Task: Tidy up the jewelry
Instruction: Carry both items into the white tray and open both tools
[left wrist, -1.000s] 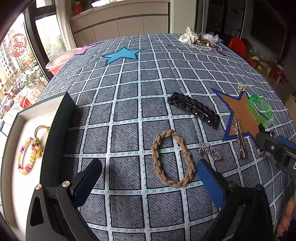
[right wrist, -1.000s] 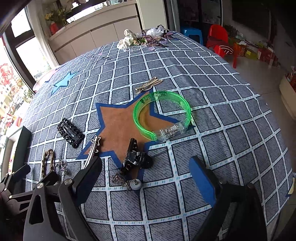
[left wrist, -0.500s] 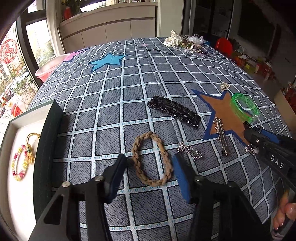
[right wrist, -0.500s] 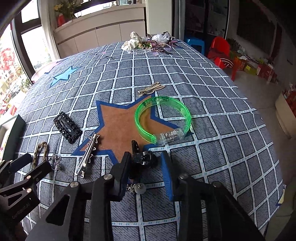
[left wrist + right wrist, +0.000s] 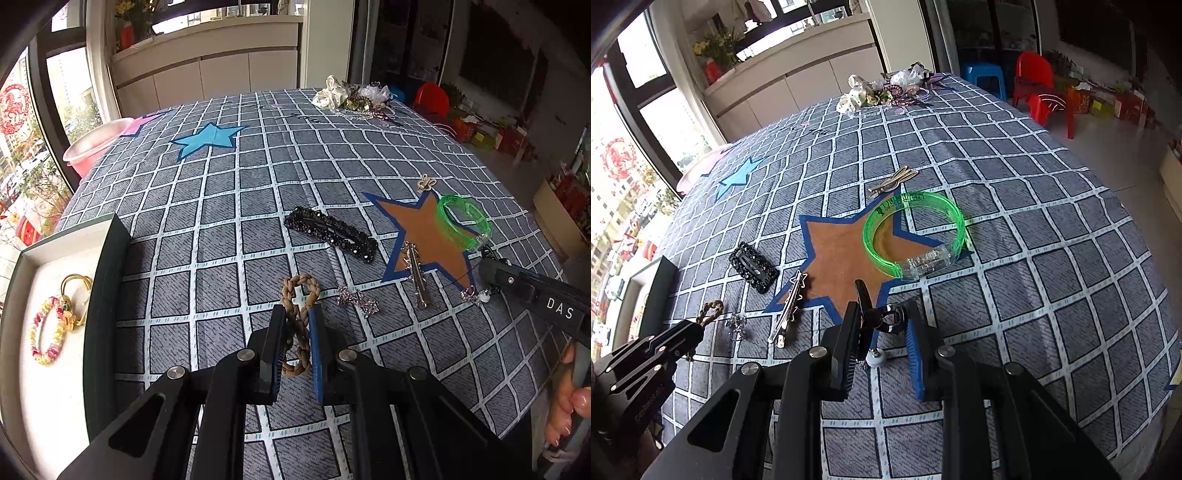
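Observation:
A tan braided ring (image 5: 300,286) is pinched narrow between the pads of my left gripper (image 5: 296,312), whose jaws are closing and pressing on it. In the right wrist view my right gripper (image 5: 882,306) is also closing, its pads against a small black clip with a metal ring (image 5: 865,295) at the brown star's lower point. A white bead charm on a chain (image 5: 875,358) lies just below that clip. The open jewelry box (image 5: 48,406) stands at the left, holding a beaded bracelet (image 5: 46,332) and a gold piece.
On the checked cloth lie a green bangle (image 5: 912,236), a black beaded barrette (image 5: 332,234), a silver clip (image 5: 415,273), a small silver chain piece (image 5: 358,301) and a gold clip (image 5: 892,181). A heap of accessories (image 5: 351,99) and a pink basin (image 5: 92,144) sit far back.
Both grippers went from wide open to closed: the left squeezed the braided ring into a narrow loop, the right closed on the black clip. The left hand rose slightly.

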`<state>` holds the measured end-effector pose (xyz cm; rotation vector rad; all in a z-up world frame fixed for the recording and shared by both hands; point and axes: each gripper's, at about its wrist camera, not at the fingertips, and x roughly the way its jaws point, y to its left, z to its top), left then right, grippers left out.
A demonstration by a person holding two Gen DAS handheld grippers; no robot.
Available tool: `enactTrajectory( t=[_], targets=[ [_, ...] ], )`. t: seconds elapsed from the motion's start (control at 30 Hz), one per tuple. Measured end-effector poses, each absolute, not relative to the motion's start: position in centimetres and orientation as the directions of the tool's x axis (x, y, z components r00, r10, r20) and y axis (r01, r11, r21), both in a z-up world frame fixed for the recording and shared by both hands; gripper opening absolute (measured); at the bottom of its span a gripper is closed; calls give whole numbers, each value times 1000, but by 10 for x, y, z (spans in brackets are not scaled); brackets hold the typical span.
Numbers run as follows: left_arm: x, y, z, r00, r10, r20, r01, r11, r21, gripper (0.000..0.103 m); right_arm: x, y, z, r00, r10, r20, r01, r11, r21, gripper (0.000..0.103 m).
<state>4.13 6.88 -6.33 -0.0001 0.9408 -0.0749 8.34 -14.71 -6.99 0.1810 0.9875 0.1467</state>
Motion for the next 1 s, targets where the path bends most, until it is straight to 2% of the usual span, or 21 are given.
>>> enactTrajectory(
  t=[0.53, 1.0],
  targets=[
    [20, 80, -40, 622, -115, -774, 73, 993, -89, 20, 56, -146, -50, 561, 248, -790, -63, 964, 258, 26],
    [-5, 109, -22, 671, -113, -733, 39, 992, -117, 20, 45, -103, -36, 554, 302, -776, -154, 953, 261, 26]
  ],
)
